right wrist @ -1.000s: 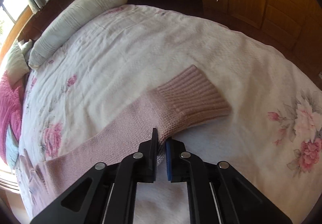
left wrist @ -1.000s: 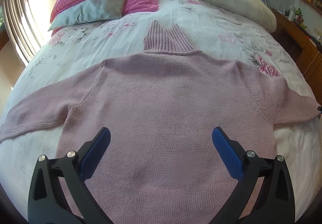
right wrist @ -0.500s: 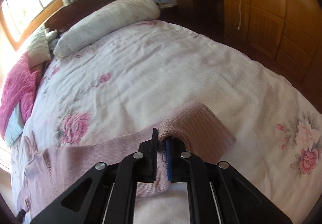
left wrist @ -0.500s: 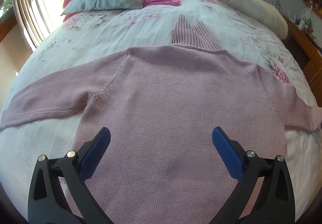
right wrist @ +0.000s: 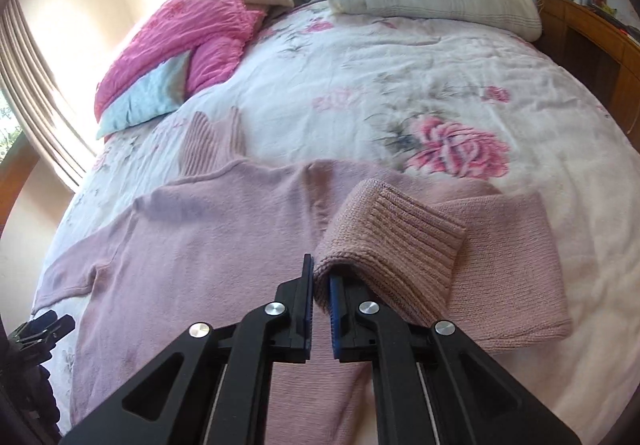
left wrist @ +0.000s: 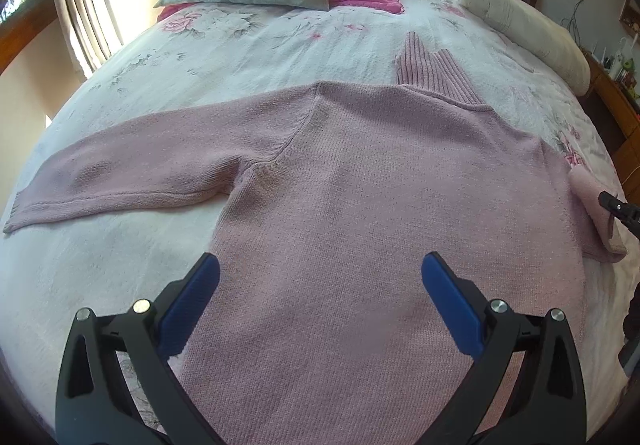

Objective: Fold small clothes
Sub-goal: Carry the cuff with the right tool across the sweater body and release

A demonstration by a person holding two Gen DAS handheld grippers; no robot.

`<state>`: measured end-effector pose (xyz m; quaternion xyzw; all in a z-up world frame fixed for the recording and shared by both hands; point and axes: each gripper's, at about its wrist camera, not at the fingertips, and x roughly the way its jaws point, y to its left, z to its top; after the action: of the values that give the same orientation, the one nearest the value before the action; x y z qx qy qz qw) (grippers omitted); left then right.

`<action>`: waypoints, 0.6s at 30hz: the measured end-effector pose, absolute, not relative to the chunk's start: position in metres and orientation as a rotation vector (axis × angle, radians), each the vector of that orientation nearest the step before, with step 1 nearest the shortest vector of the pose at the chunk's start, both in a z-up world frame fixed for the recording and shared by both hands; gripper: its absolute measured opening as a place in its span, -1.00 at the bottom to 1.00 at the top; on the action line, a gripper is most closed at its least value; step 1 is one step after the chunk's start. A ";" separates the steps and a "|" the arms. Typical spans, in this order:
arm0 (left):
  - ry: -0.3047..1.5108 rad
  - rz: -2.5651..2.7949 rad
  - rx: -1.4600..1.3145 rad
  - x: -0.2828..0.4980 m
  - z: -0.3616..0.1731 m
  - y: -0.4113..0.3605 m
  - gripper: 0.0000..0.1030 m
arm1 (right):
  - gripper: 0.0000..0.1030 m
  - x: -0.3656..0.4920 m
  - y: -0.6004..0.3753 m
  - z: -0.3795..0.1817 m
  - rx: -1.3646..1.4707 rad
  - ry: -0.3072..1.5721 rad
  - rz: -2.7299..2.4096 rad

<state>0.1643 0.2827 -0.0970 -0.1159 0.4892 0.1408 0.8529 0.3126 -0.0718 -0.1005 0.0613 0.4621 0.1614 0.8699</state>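
Left wrist view: the left claw (left wrist: 320, 281) hangs spread and empty above the pink sweater (left wrist: 360, 205), which lies flat on the bed (left wrist: 240, 45), its left sleeve (left wrist: 132, 173) unfolded.

Right wrist view: the right claw (right wrist: 320, 285) pinches the ribbed cuff (right wrist: 396, 233), doubling that sleeve inward (first fold only; body untouched).

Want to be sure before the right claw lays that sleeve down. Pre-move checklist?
1. Right claw shut on the sleeve cuff: ok.
2. Sleeve doubled back toward the sweater body: ok.
3. Left claw open, holding nothing: ok.
4. Other sleeve flat and spread out: ok.
5. Turtleneck collar lying flat: ok.
6. Hem nearest the person straight: cannot tell, out of view.
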 end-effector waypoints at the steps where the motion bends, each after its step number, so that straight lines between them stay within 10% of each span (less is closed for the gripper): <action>1: 1.032 0.296 -0.245 0.163 -0.098 0.285 0.94 | -0.87 0.311 -0.061 -0.106 0.121 0.978 0.347; 10: 1.048 0.268 -0.252 0.165 -0.104 0.282 0.94 | -0.81 0.305 -0.031 -0.163 0.115 1.071 0.349; 18: 1.057 0.165 -0.255 0.188 -0.103 0.243 0.94 | -0.32 0.258 -0.051 -0.147 0.122 1.068 0.447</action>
<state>0.1884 0.2426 -0.1025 -0.1213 0.5021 0.0784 0.8527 0.2584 -0.0507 -0.1468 0.0576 0.5044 0.2111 0.8353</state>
